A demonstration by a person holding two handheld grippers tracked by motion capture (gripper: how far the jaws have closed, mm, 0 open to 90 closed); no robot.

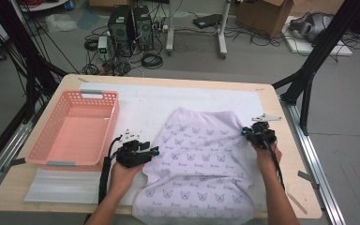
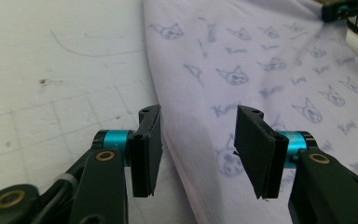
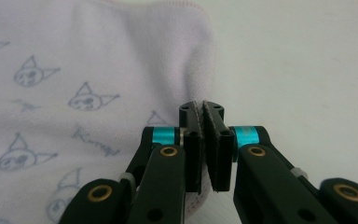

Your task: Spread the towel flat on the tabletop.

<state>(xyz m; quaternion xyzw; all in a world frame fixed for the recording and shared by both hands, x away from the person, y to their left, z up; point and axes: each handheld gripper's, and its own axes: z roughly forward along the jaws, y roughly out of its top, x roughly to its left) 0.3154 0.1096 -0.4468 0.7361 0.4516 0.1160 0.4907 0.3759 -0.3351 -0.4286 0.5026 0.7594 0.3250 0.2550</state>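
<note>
Folding looks to be the work in hand: a pale printed cloth (image 1: 199, 159) lies spread on the white mat (image 1: 140, 105), with the pink basket (image 1: 75, 129) well off to the left of both grippers. Start with the left gripper (image 2: 198, 149): its jaws stand apart and released, one pad (image 2: 147, 149) over bare mat, the other pad (image 2: 261, 149) over the fabric, so the cloth's left edge runs between them without being pinched. To do this step well, that gripper should slide a little further in so the hem sits deep between the pads, then close squarely on one or both layers as intended, not on a loose wrinkle. Moving across, the body of the cloth lies flat and mostly smooth between the two grippers. At the right, the right gripper (image 3: 205, 140) is clenched, its pads pressed together on the cloth's right hem, just at the curved corner. I judge that grip shallow; holding it firm while the left side catches up, then lifting both edges evenly, should keep the fold straight.
</note>
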